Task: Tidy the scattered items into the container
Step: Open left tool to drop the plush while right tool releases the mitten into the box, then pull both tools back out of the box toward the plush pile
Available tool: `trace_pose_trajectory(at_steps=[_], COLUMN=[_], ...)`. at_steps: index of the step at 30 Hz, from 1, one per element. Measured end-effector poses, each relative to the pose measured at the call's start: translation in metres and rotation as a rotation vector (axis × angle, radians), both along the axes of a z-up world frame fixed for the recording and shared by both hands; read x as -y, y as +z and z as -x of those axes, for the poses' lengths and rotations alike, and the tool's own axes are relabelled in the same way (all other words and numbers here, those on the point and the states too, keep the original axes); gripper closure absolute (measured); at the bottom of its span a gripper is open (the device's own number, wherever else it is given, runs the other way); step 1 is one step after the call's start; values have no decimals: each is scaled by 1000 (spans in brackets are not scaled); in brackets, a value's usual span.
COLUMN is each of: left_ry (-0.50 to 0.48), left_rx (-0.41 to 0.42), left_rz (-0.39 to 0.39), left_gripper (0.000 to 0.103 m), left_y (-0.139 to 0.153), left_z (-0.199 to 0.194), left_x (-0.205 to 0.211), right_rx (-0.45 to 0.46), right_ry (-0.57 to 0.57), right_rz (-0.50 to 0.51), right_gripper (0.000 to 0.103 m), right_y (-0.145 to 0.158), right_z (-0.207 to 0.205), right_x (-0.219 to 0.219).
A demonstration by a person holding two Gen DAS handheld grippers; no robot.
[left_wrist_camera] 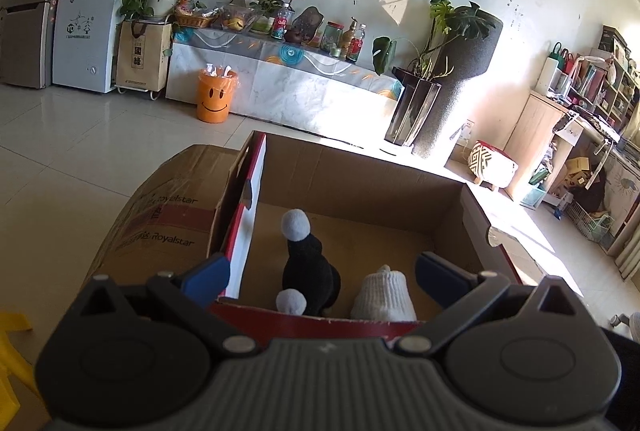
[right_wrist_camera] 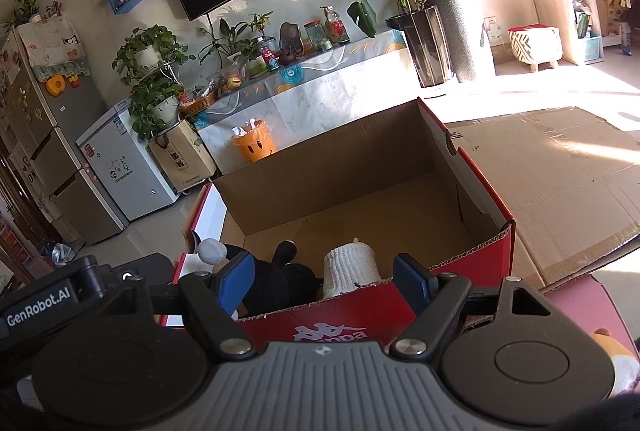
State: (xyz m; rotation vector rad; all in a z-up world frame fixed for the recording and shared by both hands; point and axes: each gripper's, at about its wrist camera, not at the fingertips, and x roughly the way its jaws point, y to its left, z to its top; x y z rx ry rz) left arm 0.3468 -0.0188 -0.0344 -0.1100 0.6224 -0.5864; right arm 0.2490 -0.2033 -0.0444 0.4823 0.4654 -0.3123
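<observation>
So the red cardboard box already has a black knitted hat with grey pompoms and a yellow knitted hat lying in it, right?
Not quite: the second hat is white, not yellow. The left wrist view shows the white knitted hat beside the black knitted hat with grey pompoms, both inside the red cardboard box.

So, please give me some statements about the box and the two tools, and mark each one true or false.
1. A white knitted hat lies inside the red cardboard box. True.
2. The left tool grips the black hat. False: its jaws are open and nothing is between the pads.
3. The black hat has grey pompoms. True.
4. The far half of the box is full of items. False: only bare cardboard shows there.
5. The right tool is shut on the white knitted hat. False: its jaws stand open above the near rim.
</observation>
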Motion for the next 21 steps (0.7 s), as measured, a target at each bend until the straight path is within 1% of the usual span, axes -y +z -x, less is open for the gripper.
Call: trace_pose_trajectory(at_steps=[3, 5, 8, 13, 21], left_ry=[-17, -29, -30, -43, -51], left_rx=[49, 60, 44, 45, 4], left_rz=[-16, -27, -22, -57, -85], left_gripper=[0, 0, 0, 0, 0], left_y=[5, 7, 4, 0, -12], left_z=[15, 23, 33, 49, 70], left_x=[-3, -4, -11, -17, -30], right_rx=[7, 11, 6, -11, -50], right_ry=[6, 6, 18, 33, 15], right_rz=[3, 2, 14, 19, -30], right_gripper=[25, 25, 25, 25, 25], right_y=[3, 4, 5, 4, -6], right_z=[7, 13, 20, 33, 59], right_x=[-4, -6, -11, -19, -33])
